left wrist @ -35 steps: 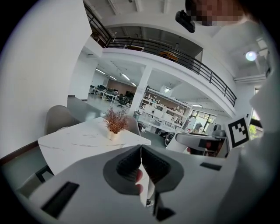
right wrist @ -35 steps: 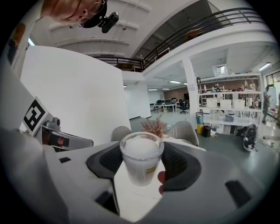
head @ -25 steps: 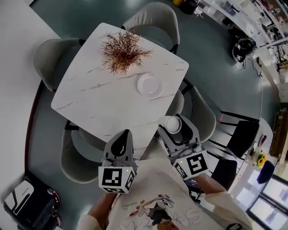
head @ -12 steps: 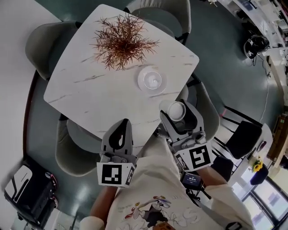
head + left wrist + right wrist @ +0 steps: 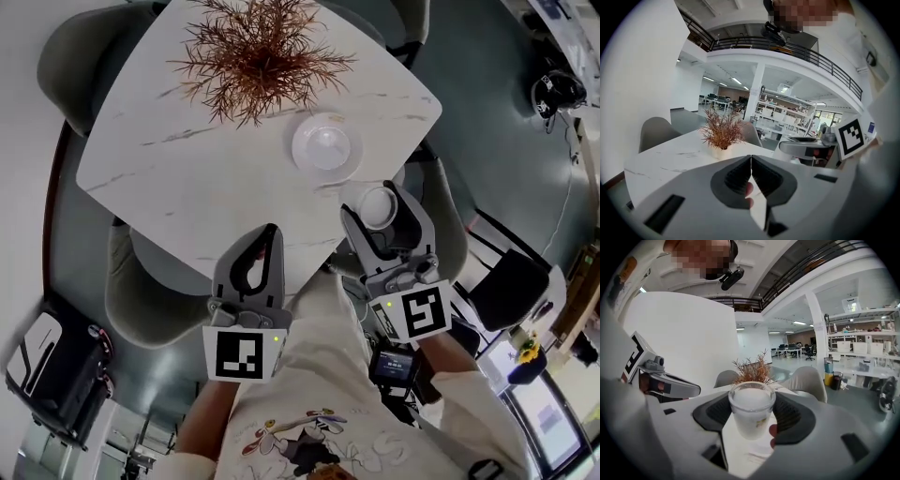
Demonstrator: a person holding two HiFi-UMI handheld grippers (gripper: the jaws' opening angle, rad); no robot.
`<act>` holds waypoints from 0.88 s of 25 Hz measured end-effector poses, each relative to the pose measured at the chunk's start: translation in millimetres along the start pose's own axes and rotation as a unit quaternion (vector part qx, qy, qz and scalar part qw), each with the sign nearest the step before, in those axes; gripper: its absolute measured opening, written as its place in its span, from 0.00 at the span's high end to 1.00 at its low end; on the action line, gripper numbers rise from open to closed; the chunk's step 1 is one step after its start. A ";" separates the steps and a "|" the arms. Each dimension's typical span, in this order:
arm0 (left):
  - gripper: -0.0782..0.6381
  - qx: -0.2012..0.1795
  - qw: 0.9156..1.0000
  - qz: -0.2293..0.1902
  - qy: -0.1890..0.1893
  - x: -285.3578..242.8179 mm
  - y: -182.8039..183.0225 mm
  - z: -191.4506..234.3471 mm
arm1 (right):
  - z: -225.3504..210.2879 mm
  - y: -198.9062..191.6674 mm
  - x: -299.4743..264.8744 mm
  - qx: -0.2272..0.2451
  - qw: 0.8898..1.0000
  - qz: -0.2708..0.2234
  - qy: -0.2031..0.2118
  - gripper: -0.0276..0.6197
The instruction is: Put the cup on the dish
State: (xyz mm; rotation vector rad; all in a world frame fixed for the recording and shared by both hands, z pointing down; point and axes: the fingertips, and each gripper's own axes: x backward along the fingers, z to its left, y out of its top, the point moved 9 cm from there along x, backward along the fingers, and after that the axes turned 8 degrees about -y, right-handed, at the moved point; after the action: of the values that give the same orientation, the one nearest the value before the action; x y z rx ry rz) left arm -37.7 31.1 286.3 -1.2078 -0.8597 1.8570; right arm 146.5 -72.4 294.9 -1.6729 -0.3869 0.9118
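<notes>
The jaws of the right gripper point(image 5: 373, 202) are clamping the one cup point(image 5: 380, 208), holding it just off the edge of the counter point(image 5: 169, 178), near the single dish point(image 5: 303, 152) but apart from it. The jaws of the left gripper point(image 5: 266, 232) are pressing together on nothing. One dried plant point(image 5: 258, 52) is standing beyond the dish.

We see the cup point(image 5: 751, 420) as frosted, translucent and smooth; whether it is glass or plastic we cannot tell. The dish point(image 5: 326, 147) looks glossy white, like glazed ceramic. The table point(image 5: 178, 178) has a smooth white marble-look top with faint grey veins. The right gripper point(image 5: 752, 401) and left gripper point(image 5: 751, 159) wear matt grey plastic shells; their pads point(image 5: 712, 414) are dark, ribbed and rubbery-looking. The plant point(image 5: 258, 56) is dry, wiry brown twigs. The chairs point(image 5: 141, 309) look matt grey. The shirt point(image 5: 309, 412) is cream printed cloth. The floor point(image 5: 497, 131) has a dull sheen.
</notes>
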 end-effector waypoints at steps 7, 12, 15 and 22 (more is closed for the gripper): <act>0.88 -0.025 0.999 0.028 -0.006 -30.2 -17.4 2.8 | -8.0 -20.3 -24.7 0.015 1.000 0.007 0.024 0.54; 0.88 -0.063 0.997 0.039 -0.014 -56.0 -26.4 7.2 | -13.4 -35.4 -39.7 0.020 0.999 0.009 0.034 0.54; 0.88 -0.062 0.997 0.043 -0.003 -67.6 -30.1 11.9 | -17.2 -43.0 -50.5 0.021 0.999 0.012 0.037 0.54; 0.88 -0.065 0.997 0.046 0.007 -91.8 -46.5 23.7 | -20.7 -61.2 -71.8 0.032 0.999 0.006 0.039 0.54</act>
State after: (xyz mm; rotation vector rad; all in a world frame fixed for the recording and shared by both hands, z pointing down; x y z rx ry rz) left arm -24.0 -27.8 372.9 -1.3600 -0.9439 1.8859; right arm 127.8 -115.4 379.3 -1.6487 -0.2925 0.8560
